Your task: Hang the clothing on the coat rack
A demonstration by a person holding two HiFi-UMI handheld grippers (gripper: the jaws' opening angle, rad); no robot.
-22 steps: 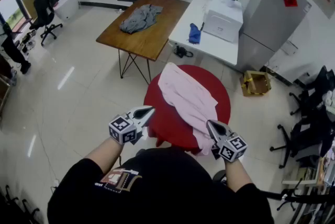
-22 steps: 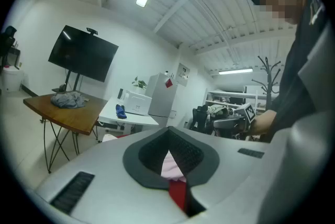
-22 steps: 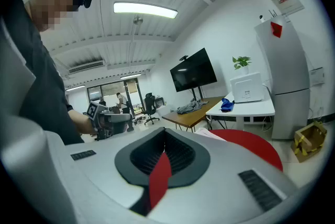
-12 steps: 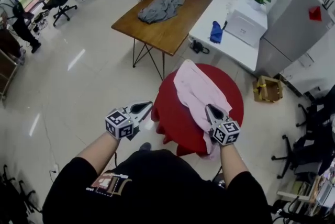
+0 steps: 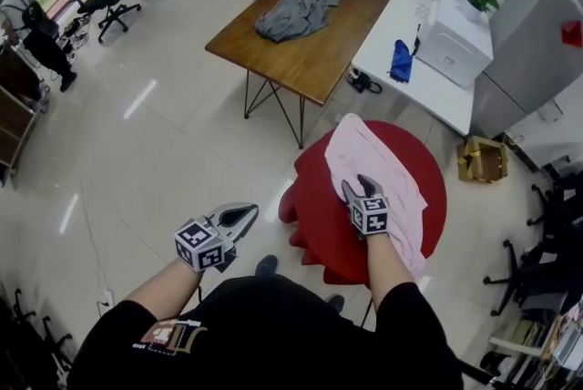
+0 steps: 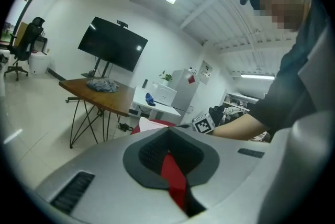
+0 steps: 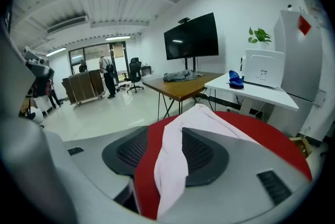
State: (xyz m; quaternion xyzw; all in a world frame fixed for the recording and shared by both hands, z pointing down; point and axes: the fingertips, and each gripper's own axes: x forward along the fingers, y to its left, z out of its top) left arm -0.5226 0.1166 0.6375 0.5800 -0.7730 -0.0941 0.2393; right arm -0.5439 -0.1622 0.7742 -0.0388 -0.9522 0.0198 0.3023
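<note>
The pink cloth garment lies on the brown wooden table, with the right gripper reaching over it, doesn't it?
No: the pink cloth garment lies on the round red table, not the brown wooden table, which holds a crumpled grey garment. The right gripper does reach over it, jaws apart. The head view shows this.

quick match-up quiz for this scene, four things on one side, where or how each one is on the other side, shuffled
1. pink garment
2. grey garment
3. blue cloth
4. left claw

a. on the white desk
b. shut, holding nothing
c. on the red round table
d. on the wooden table

Pairs: 1-c, 2-d, 3-a, 4-b
</note>
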